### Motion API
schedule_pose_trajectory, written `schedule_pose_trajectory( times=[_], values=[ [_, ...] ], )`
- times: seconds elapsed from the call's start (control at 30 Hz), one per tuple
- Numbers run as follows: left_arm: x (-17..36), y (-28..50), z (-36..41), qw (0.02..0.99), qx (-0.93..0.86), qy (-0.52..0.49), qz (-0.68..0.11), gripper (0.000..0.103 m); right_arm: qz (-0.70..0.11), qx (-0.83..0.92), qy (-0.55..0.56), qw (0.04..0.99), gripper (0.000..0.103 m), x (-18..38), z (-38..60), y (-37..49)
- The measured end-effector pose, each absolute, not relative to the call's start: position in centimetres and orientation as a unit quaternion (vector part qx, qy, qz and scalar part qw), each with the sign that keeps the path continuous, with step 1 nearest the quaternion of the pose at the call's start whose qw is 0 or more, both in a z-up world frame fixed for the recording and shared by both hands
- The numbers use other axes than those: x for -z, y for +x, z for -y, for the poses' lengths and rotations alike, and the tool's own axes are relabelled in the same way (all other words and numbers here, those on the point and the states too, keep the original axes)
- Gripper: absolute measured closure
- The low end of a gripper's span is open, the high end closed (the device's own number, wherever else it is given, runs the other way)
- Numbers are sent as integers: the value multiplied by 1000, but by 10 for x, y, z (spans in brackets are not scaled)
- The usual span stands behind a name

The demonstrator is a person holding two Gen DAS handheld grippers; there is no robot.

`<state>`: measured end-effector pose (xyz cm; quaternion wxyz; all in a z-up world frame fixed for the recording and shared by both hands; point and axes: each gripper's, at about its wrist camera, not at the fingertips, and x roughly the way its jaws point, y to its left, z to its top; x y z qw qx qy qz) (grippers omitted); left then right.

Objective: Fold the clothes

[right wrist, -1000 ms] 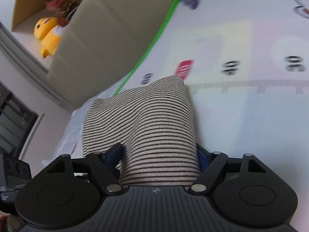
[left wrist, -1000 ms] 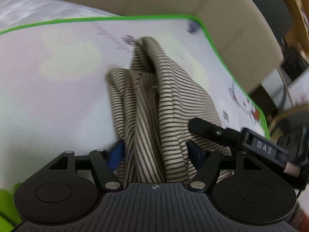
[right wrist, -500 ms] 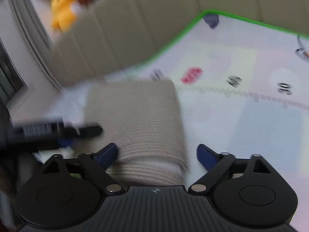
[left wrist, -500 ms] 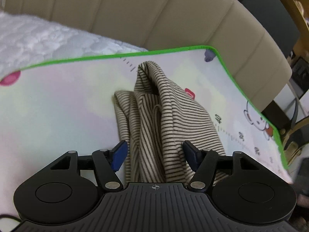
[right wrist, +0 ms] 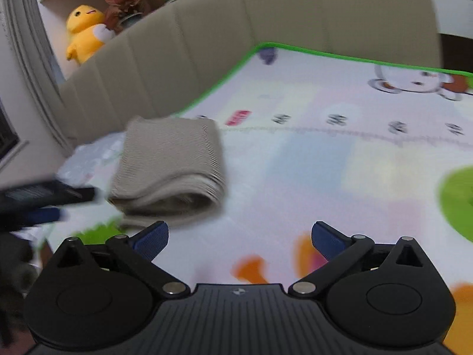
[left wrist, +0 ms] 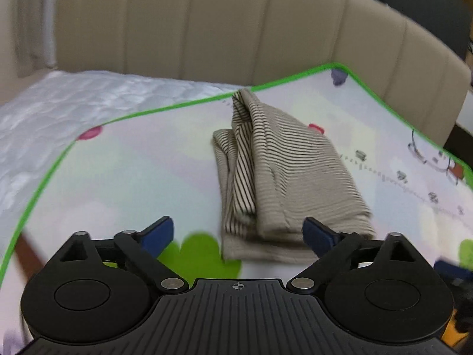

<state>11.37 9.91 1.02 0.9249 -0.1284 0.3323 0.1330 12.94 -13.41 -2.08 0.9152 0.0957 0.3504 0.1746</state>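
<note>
On the green-edged play mat spread over the bed, a striped beige garment lies folded in a compact bundle near the mat's far corner, below the padded headboard. The left claw is opening, its blue pads wide apart and clear of the cloth, nothing gripped. The right claw is likewise opening and empty, the bundle lying ahead to its left. Judgement: release step of this fold. One layer stands ridged at the far end; next move calls for flattening or setting the bundle aside.
</note>
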Motion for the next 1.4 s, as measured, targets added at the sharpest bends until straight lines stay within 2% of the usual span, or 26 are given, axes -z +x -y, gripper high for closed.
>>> schedule_pose_trajectory(
  times=[0.07, 0.17, 0.37, 0.5, 0.63, 0.93, 1.4],
  values=[
    [-11, 90, -81, 922, -165, -134, -324, 0, -375, -160, 92, 908, 0, 32, 141, 125],
    [9, 77, -60, 902, -184, -143, -364, 0, -379, -155, 75, 909, 0, 43, 143, 113],
    [50, 83, -30, 872, -207, -66, -439, 0, -378, -151, 2, 913, 0, 38, 124, 104],
    [45, 74, -23, 893, -231, -50, -383, 0, -359, -166, 16, 918, 0, 41, 128, 100],
    [42, 72, -18, 899, -231, -39, -370, 0, -364, -160, 30, 917, 0, 45, 130, 103],
    [44, 73, -13, 898, -230, -27, -375, 0, -370, -146, -30, 917, 0, 49, 115, 101],
    [45, 73, -9, 899, -222, -17, -377, 0, -372, -150, -8, 916, 0, 48, 120, 101]
  ],
)
